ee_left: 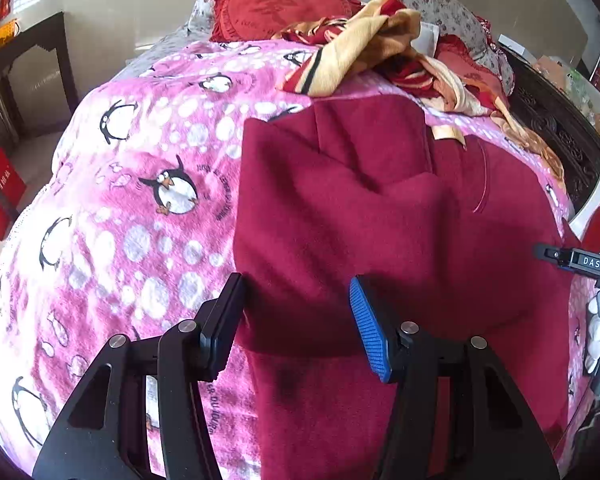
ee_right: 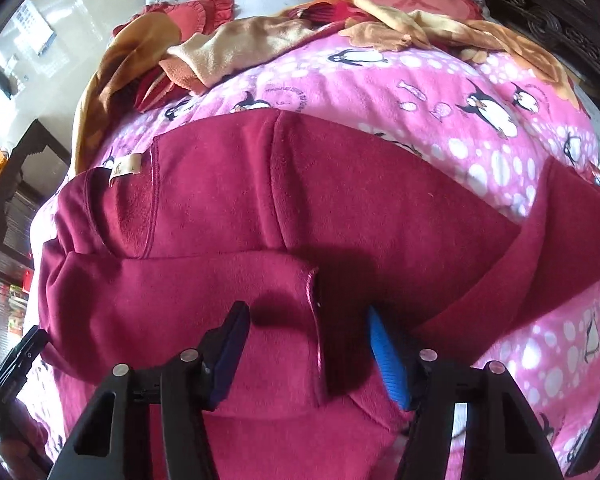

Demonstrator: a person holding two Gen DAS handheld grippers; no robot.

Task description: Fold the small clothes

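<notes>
A dark red fleece top (ee_left: 380,216) lies spread on a pink penguin blanket (ee_left: 132,200). My left gripper (ee_left: 296,320) is open just above the top's left part, jaws wide apart, nothing between them. In the right wrist view the same top (ee_right: 240,216) has a sleeve folded across its body, the cuff (ee_right: 314,312) ending between the jaws. My right gripper (ee_right: 306,344) is open over that cuff, not closed on it. The collar label (ee_right: 126,168) shows at the upper left.
A crumpled red and cream cloth (ee_left: 364,48) and red cushions (ee_left: 276,4) lie at the head of the bed. A dark carved headboard (ee_left: 556,128) runs along the right. The other gripper (ee_left: 580,260) shows at the right edge. A dark table (ee_left: 40,48) stands left.
</notes>
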